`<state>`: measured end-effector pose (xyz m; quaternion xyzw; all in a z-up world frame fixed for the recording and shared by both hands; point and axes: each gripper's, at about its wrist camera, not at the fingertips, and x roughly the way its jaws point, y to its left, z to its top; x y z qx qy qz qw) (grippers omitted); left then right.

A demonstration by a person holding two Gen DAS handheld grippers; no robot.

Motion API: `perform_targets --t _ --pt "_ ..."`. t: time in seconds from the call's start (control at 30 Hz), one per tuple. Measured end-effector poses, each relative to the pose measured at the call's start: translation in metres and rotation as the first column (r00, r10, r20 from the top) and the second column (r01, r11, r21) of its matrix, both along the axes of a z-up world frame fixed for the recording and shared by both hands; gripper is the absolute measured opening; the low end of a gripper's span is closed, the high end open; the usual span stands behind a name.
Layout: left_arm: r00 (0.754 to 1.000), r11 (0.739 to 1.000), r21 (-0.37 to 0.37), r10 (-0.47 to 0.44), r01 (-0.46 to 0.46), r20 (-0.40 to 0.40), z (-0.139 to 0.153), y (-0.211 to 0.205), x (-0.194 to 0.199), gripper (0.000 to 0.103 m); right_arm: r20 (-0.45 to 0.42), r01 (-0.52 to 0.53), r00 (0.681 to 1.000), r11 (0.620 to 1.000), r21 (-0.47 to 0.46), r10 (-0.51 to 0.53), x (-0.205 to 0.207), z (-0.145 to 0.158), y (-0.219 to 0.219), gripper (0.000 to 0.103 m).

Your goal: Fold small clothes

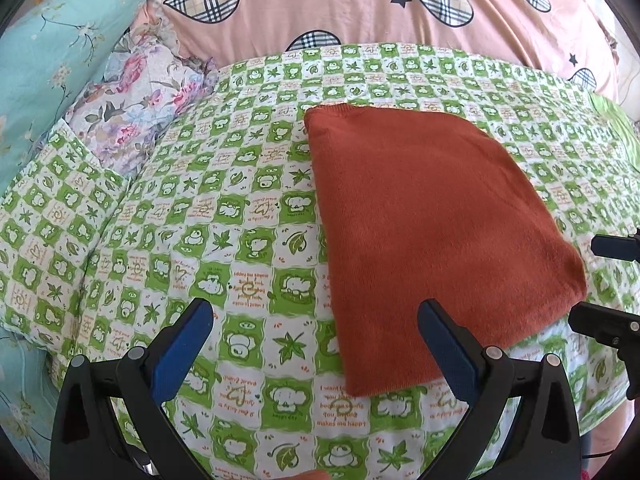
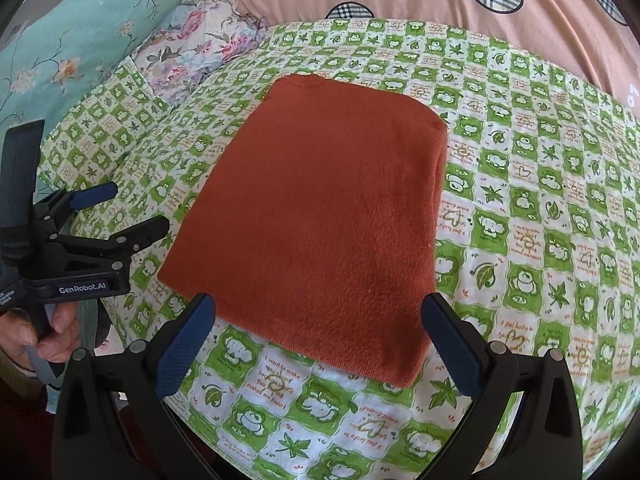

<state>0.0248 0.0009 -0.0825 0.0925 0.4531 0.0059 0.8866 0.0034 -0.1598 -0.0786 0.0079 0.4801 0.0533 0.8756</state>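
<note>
A rust-orange knitted garment (image 1: 432,232) lies folded into a flat rectangle on the green-and-white patterned sheet (image 1: 224,240); it also shows in the right wrist view (image 2: 320,216). My left gripper (image 1: 316,316) is open and empty, hovering over the sheet at the garment's near left corner. My right gripper (image 2: 320,312) is open and empty, just above the garment's near edge. The right gripper's fingers show at the right edge of the left wrist view (image 1: 612,248). The left gripper shows at the left of the right wrist view (image 2: 124,212), open, held by a hand.
A pink duvet with plaid hearts (image 1: 360,8) bulges behind the sheet. A teal floral pillow (image 1: 52,60) and a purple floral pillow (image 1: 140,108) lie at the back left. The sheet's near edge drops off at bottom right (image 1: 600,420).
</note>
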Motion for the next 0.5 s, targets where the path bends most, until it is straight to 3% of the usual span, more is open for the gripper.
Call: perform_targets --t 0.13,0.3,0.5 --pt "0.999 0.999 -0.014 0.030 -0.030 -0.029 0.000 0.000 0.010 0.102 -0.035 -0.014 0.999 1.000 -0.026 0.013 0.007 0.004 0.001 0.102" --pt "0.999 0.997 -0.053 0.053 -0.054 -0.011 0.004 0.001 0.009 0.102 0.003 -0.022 1.000 0.998 -0.056 0.022 -0.006 0.010 0.001 0.102" --pt "1.000 0.999 -0.022 0.030 -0.030 0.009 0.000 -0.006 -0.008 0.102 0.043 0.015 0.999 0.999 -0.039 -0.013 -0.029 0.005 0.002 0.102"
